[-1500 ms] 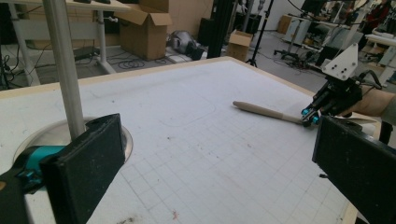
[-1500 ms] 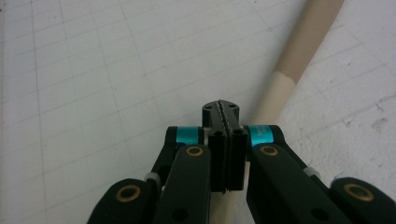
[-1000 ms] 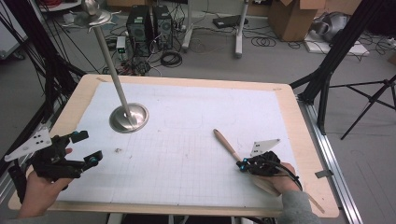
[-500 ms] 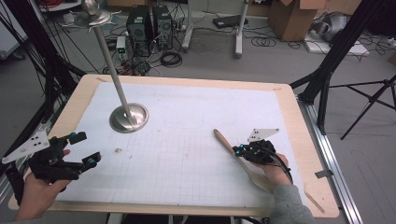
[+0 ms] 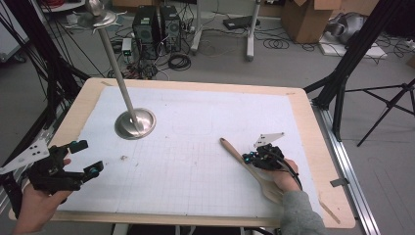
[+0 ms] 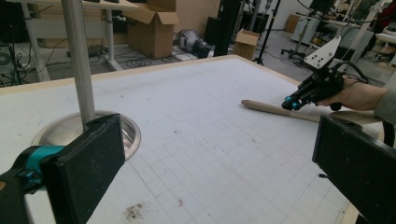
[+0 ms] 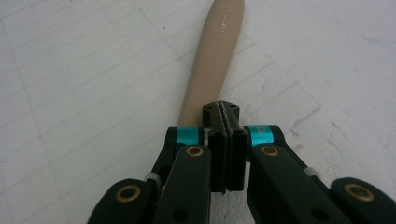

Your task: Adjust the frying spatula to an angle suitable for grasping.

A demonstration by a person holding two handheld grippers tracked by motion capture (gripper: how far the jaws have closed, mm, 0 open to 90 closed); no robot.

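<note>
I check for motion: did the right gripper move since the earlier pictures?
Yes. The right gripper, shut above the wooden spatula, moved toward the table's far edge, along the handle.

Grey floor (image 5: 293,68), upper frame, strewn with black cables (image 5: 178,61). Cardboard boxes (image 5: 306,19) upper right. Computer towers (image 5: 156,27) upper centre. Black tripod legs (image 5: 386,105) at right edge.

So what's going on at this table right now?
A person works with two handheld grippers. The right gripper, jaws shut together, rests above the flat light-wooden spatula lying on the white gridded mat; whether it presses the wood is unclear. The left gripper waits open near the table's left edge, beside the round-based metal stand.
</note>
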